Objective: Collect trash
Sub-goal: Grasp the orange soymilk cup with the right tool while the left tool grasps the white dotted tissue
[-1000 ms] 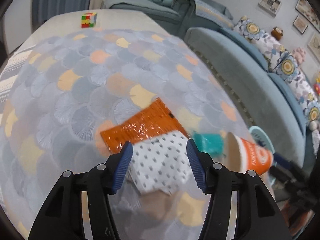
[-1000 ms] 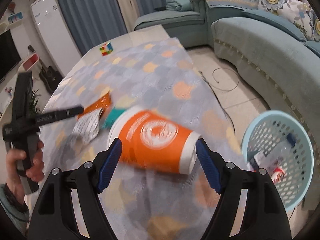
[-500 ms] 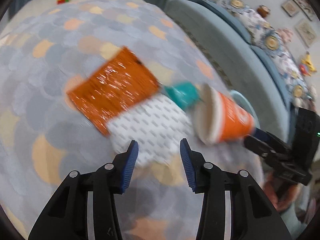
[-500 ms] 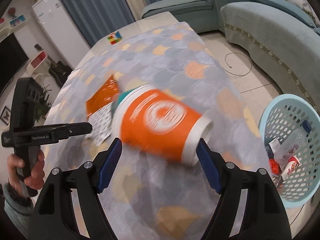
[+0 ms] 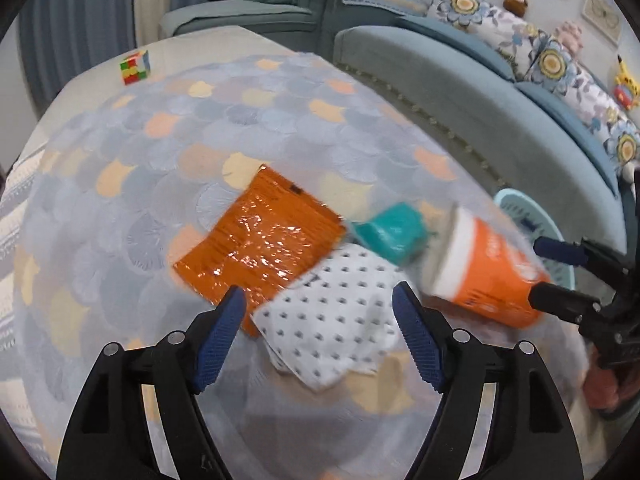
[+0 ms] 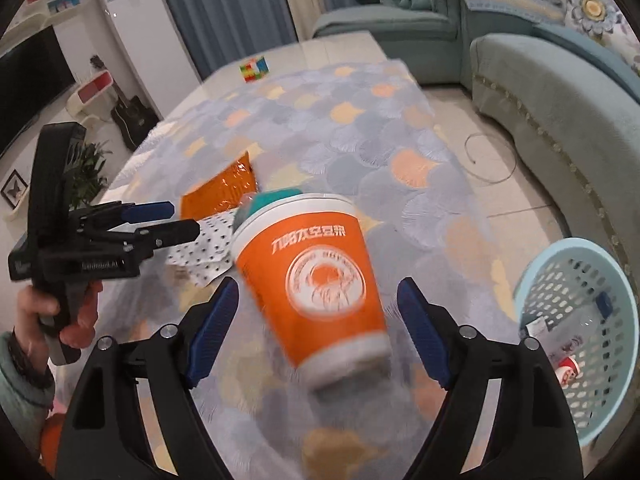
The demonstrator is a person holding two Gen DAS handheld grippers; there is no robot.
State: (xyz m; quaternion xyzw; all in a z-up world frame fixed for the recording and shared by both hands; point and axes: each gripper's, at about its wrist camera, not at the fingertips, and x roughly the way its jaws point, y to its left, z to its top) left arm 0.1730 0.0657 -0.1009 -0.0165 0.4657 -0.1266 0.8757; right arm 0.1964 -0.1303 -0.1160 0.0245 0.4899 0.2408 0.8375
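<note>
Living room, long table (image 5: 280, 92) under a scale-pattern cloth, teal sofa (image 5: 460, 80) alongside, Rubik's cube (image 5: 135, 67) at the far end. Trash is clustered near my end of the table.

Right gripper (image 6: 316, 324): jaws spread wide, holding nothing. The orange paper cup (image 6: 316, 280) lies on its side between the blue pads, rim pointing away from me, no contact that I can see on either side. Cup is motion-blurred, so I can't tell if it's rolling.

Left gripper (image 5: 318, 332): also spread wide and empty, lined up over the white dotted wrapper (image 5: 332, 320), which lies flat and overlaps the edge of the orange foil packet (image 5: 264, 244). A teal crumpled piece (image 5: 390, 232) sits between packet and cup.

Light-blue basket (image 6: 580, 332) is on the floor just off the table's right edge, already has some litter in it.

Step as I read it: pre-grasp on both sides. Next I'd close the right on the cup body, gently since it'll crush, then lift and swing right over the basket. The left needs to get low, because the wrapper is flat and thin and will likely slip.
</note>
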